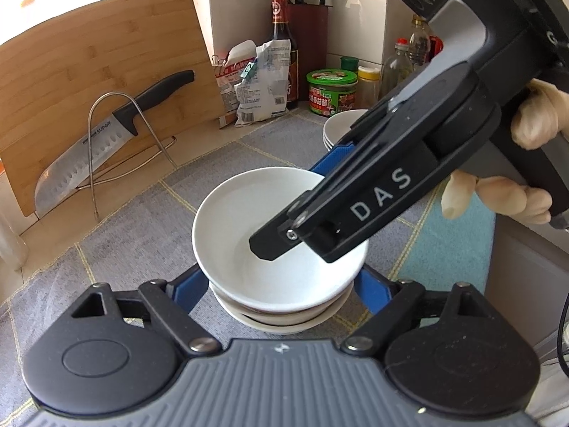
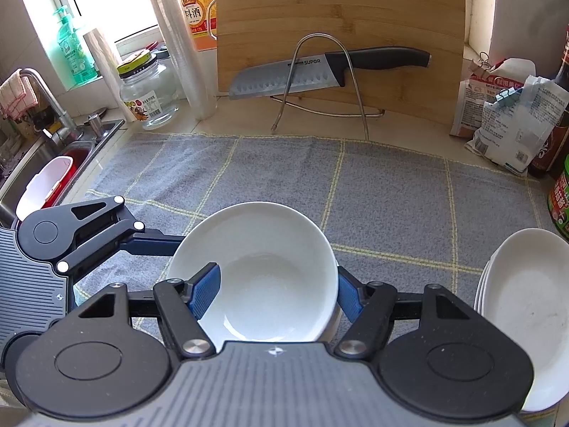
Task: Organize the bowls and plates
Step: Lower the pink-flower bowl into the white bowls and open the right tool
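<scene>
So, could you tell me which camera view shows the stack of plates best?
The right wrist view. There the stack of plates sits at the right edge with the top plate's face open and the layered rims visible on its left. In the left wrist view the stack of plates is mostly hidden behind the right gripper.

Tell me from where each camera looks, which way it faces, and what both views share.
Left wrist: sits on the left gripper, facing down at the stacked bowls; the right gripper and a gloved hand show.
Right wrist: sits on the right gripper, facing the cutting board; the left gripper reaches in.
Shared: bowls, knife, stacked plates, grey mat.
</scene>
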{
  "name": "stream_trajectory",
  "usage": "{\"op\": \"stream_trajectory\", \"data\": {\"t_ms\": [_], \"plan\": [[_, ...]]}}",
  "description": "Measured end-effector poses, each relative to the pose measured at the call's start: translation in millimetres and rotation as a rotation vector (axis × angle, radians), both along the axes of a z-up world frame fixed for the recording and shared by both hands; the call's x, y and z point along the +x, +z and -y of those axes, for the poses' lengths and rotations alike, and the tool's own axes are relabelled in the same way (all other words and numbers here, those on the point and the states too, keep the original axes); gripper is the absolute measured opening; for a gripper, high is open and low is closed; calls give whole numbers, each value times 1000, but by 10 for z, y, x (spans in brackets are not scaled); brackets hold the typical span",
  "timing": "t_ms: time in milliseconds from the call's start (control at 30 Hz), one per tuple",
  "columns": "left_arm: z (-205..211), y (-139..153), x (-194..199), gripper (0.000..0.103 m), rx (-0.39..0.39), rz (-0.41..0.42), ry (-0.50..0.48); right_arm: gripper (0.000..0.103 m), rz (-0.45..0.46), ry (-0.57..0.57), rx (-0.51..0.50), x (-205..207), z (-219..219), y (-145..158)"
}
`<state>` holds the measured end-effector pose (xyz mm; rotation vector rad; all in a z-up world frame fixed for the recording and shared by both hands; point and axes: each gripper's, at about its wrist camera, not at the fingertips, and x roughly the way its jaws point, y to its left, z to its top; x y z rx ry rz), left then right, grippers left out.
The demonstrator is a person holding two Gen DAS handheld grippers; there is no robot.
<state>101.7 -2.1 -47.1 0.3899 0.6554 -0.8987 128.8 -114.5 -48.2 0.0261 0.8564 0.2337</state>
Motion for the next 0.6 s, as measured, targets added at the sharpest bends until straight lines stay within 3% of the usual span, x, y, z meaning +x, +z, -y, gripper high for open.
{"op": "stream_trajectory", "data": {"t_ms": [333,600], "plan": [[-8,-19,54,90,-10,-40,-1,77,3,4,10,27,-4,-13],[-34,-2,46,97,-17,-28,-6,91,14,11,-1,41,-57,-8]]}}
